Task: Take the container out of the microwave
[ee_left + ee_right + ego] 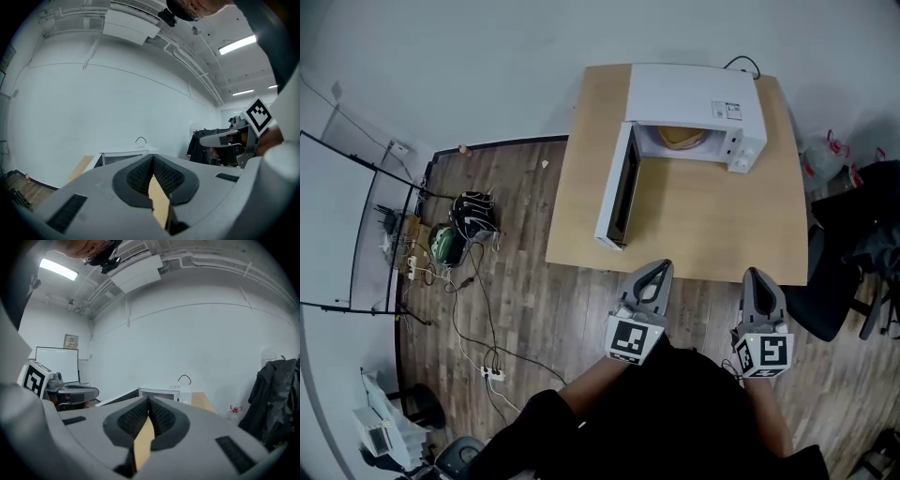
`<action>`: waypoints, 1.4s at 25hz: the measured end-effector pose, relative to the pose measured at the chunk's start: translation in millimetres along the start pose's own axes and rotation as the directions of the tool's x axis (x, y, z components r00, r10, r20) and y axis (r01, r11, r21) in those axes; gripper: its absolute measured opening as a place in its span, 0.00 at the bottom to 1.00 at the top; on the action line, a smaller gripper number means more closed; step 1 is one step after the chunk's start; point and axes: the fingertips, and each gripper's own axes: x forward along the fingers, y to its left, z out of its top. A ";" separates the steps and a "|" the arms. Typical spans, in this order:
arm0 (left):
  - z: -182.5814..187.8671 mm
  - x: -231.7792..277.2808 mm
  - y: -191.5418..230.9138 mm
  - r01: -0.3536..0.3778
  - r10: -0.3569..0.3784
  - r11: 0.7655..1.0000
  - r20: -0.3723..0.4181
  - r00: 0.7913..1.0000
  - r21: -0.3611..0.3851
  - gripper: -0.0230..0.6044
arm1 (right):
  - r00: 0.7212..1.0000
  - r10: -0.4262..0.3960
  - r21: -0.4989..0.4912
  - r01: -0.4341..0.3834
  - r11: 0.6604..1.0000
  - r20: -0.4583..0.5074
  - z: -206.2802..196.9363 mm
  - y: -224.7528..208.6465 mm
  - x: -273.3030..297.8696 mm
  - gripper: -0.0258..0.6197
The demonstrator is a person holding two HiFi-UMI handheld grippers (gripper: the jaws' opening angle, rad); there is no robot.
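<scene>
A white microwave point(694, 105) stands at the back of a wooden table point(712, 230), its door point(617, 192) swung wide open to the left. Inside the cavity sits a tan container point(680, 137), only partly visible. My left gripper point(654, 272) and right gripper point(759, 279) hover side by side at the table's near edge, well short of the microwave, both shut with nothing in them. In the left gripper view the left gripper point(153, 157) points level at the microwave point(122, 157). In the right gripper view the right gripper point(148, 399) faces the microwave point(164, 392).
A black office chair point(853, 272) draped with dark clothing stands right of the table. A red-and-white bag point(825, 155) lies by the wall. Cables, a power strip point(492, 373) and a whiteboard point(347, 225) occupy the floor to the left.
</scene>
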 end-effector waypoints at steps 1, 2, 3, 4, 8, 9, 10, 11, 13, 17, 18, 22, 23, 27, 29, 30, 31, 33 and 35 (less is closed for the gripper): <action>0.0 7.2 8.6 0.014 -0.014 1.000 -0.006 1.000 -0.006 0.05 | 1.000 -0.005 -0.006 0.005 1.000 -0.001 5.2 1.1 11.7 0.13; 0.3 14.4 16.6 0.030 -0.030 1.000 -0.008 1.000 -0.009 0.05 | 1.000 -0.017 -0.011 0.017 1.000 -0.003 9.3 1.7 22.8 0.13; 1.5 21.4 24.4 0.047 -0.047 0.999 -0.004 0.999 -0.012 0.05 | 0.999 -0.032 -0.015 0.032 0.999 -0.006 12.3 1.8 33.1 0.13; 3.5 28.0 32.1 0.064 -0.064 0.998 0.005 0.998 -0.015 0.05 | 0.999 -0.045 -0.020 0.045 0.999 -0.009 14.3 2.2 42.6 0.13; 10.9 54.2 62.4 0.124 -0.123 0.992 0.033 0.992 -0.031 0.05 | 0.996 -0.082 -0.023 0.082 0.996 -0.032 16.3 4.4 72.3 0.13; 11.5 62.0 69.1 0.134 -0.133 0.991 0.033 0.991 -0.030 0.05 | 0.995 -0.094 -0.017 0.094 0.995 -0.037 16.1 3.5 78.5 0.13; 11.4 70.7 75.1 0.142 -0.142 0.989 0.032 0.989 -0.027 0.05 | 0.993 -0.107 -0.007 0.107 0.994 -0.040 15.8 2.0 84.5 0.13; 11.0 80.0 80.5 0.150 -0.149 0.989 0.030 0.988 -0.022 0.05 | 0.992 -0.120 0.005 0.120 0.993 -0.043 15.7 0.2 90.3 0.13; 9.6 98.0 89.3 0.160 -0.159 0.987 0.020 0.987 -0.015 0.05 | 0.989 -0.139 0.037 0.141 0.989 -0.049 16.5 -2.0 99.7 0.13; 3.9 123.5 98.5 0.167 -0.167 0.986 0.002 0.986 0.004 0.05 | 0.989 -0.141 0.070 0.144 0.987 -0.039 21.1 -3.3 113.4 0.13; 2.4 130.3 100.8 0.163 -0.163 0.986 -0.003 0.987 0.012 0.05 | 0.990 -0.138 0.069 0.140 0.988 -0.034 22.6 -6.1 118.9 0.13; -6.5 158.8 111.6 0.133 -0.132 0.991 -0.037 0.991 0.026 0.05 | 0.991 -0.132 0.071 0.132 0.989 -0.012 29.9 -25.5 143.6 0.13; -9.9 166.1 115.0 0.126 -0.125 0.992 -0.051 0.991 0.025 0.05 | 0.991 -0.130 0.071 0.130 0.989 -0.006 32.5 -30.3 149.5 0.13; -25.0 198.9 133.6 0.085 -0.081 0.996 -0.110 0.991 0.032 0.06 | 0.995 -0.098 0.069 0.097 0.993 0.008 39.7 -45.5 176.6 0.13; -34.0 218.5 141.7 0.066 -0.060 0.997 -0.141 0.988 0.035 0.06 | 0.997 -0.077 0.068 0.076 0.995 0.004 41.7 -54.2 191.1 0.13; -40.3 228.6 143.7 0.066 -0.059 0.997 -0.163 0.985 0.036 0.06 | 0.998 -0.068 0.073 0.068 0.995 0.000 42.2 -58.8 197.6 0.13; -47.3 239.0 144.9 0.071 -0.063 0.997 -0.187 0.980 0.035 0.06 | 0.998 -0.060 0.079 0.060 0.995 -0.002 42.3 -63.5 203.9 0.13; -60.4 259.6 149.0 0.075 -0.067 0.997 -0.224 0.972 0.028 0.06 | 0.999 -0.046 0.093 0.047 0.995 -0.009 40.9 -72.6 216.6 0.13; -71.8 276.7 155.8 0.061 -0.053 0.998 -0.249 0.967 0.025 0.06 | 0.999 -0.033 0.114 0.035 0.993 -0.017 38.5 -80.8 227.0 0.13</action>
